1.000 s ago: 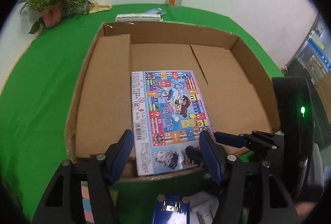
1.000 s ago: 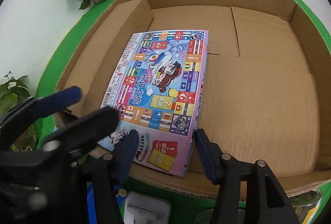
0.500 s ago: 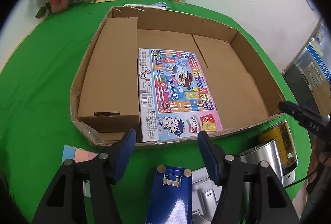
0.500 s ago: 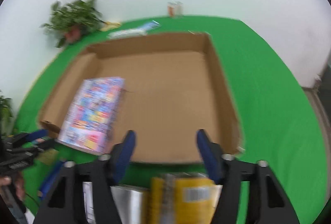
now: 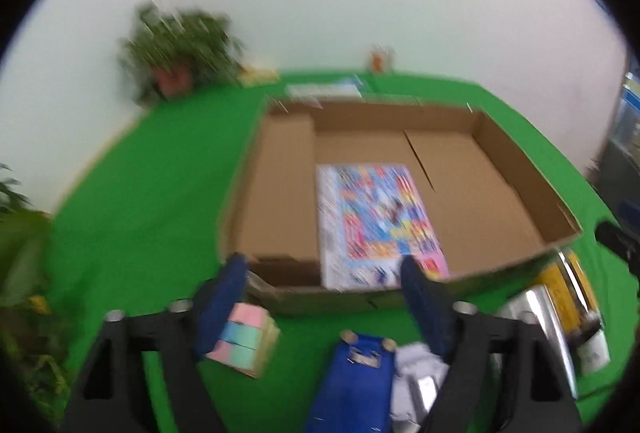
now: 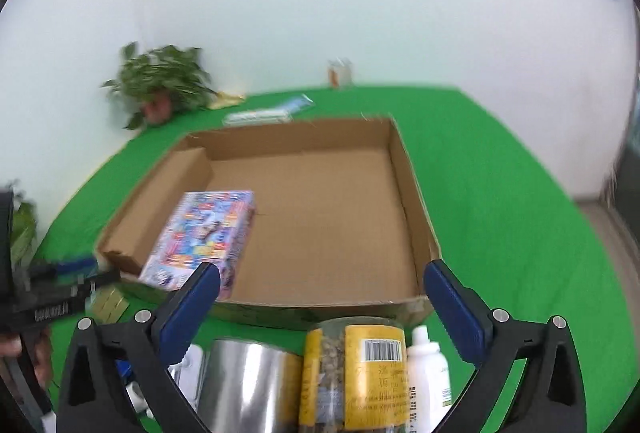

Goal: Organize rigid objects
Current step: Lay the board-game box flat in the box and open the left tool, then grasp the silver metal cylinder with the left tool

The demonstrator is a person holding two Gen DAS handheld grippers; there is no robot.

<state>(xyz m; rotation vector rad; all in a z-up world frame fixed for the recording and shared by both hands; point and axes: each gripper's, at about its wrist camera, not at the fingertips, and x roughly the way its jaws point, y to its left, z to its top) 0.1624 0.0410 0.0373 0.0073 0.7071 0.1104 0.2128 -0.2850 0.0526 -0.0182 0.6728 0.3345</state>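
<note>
A colourful board-game box (image 5: pixel 376 221) (image 6: pixel 204 233) lies flat in the shallow cardboard tray (image 5: pixel 516 169) (image 6: pixel 412 201), towards its left side. My left gripper (image 5: pixel 324 273) hangs in front of the tray's near wall, its jaws opening with nothing between them. Below it lie a blue stapler (image 5: pixel 352 381) and pastel sticky-note blocks (image 5: pixel 244 337). My right gripper (image 6: pixel 320 285) stands over a yellow-labelled jar (image 6: pixel 356 373), a shiny metal can (image 6: pixel 248 381) and a white bottle (image 6: pixel 428 373); its jaws are opening wide, empty.
Green cloth covers the table (image 6: pixel 500 169). A potted plant (image 6: pixel 160 85), a flat packet (image 6: pixel 260 115) and a small glass jar (image 6: pixel 340 73) sit at the far edge by the white wall. The left gripper's arm (image 6: pixel 56 305) shows at the right wrist view's left edge.
Both grippers pulled back out of the tray and rose, leaving the board-game box inside. Both sets of jaws spread wider. The jar, can and bottle came into the right wrist view.
</note>
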